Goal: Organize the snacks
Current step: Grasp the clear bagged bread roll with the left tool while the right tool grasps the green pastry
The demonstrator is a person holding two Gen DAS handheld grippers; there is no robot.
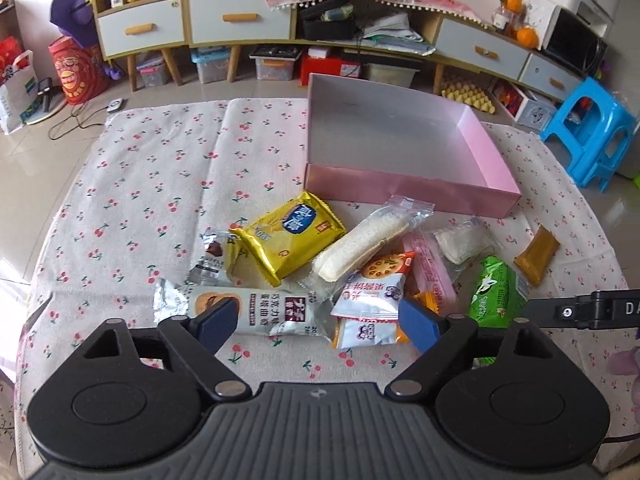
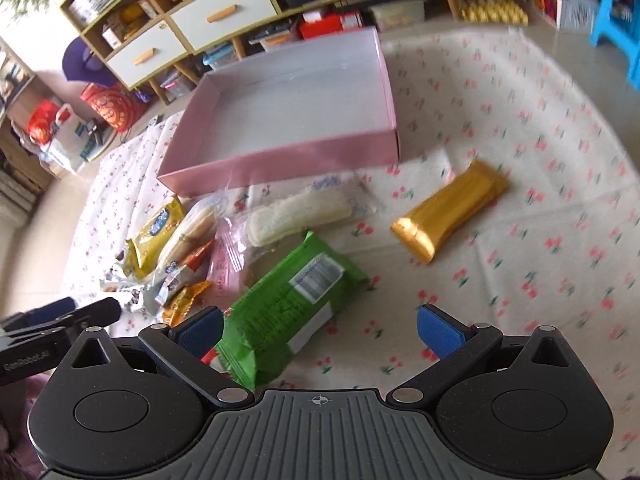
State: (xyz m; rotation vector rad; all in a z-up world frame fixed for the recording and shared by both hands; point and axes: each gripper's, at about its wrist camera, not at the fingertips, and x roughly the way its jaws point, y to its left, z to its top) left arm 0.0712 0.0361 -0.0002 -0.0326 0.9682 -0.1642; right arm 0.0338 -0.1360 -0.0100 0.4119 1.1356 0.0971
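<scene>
Left tool (image 1: 320, 326): its jaws stand wide and nothing is pressed between them; below them lie a long silver packet (image 1: 256, 312) and white cracker packets (image 1: 370, 294).
Right tool (image 2: 318, 330): jaws wide, holding nothing; the green packet (image 2: 280, 316) lies just beside the left pad (image 2: 200, 330), its near end under that pad.
Snacks: they lie in a loose heap on the cherry-print cloth (image 1: 140, 184), at 6 o'clock from the pink box (image 1: 404, 192).
Pink box: it is open and no snack is seen inside.
Only in left view: the yellow packet (image 1: 290, 238) in sharp detail, the blue stool (image 1: 592, 132) at 2 o'clock, and the microwave (image 1: 572, 36) on the cabinet.
Only in right view: the barcode side of the green packet, and the gold bar (image 2: 450, 210) lying apart from the heap at 1 o'clock; this view is blurred.
Around: a cabinet with drawers (image 1: 240, 20) at 12 o'clock and red bags (image 1: 78, 70) on the floor at 10 o'clock.
In the way: the green packet lies over the near side of the heap in the right view.
</scene>
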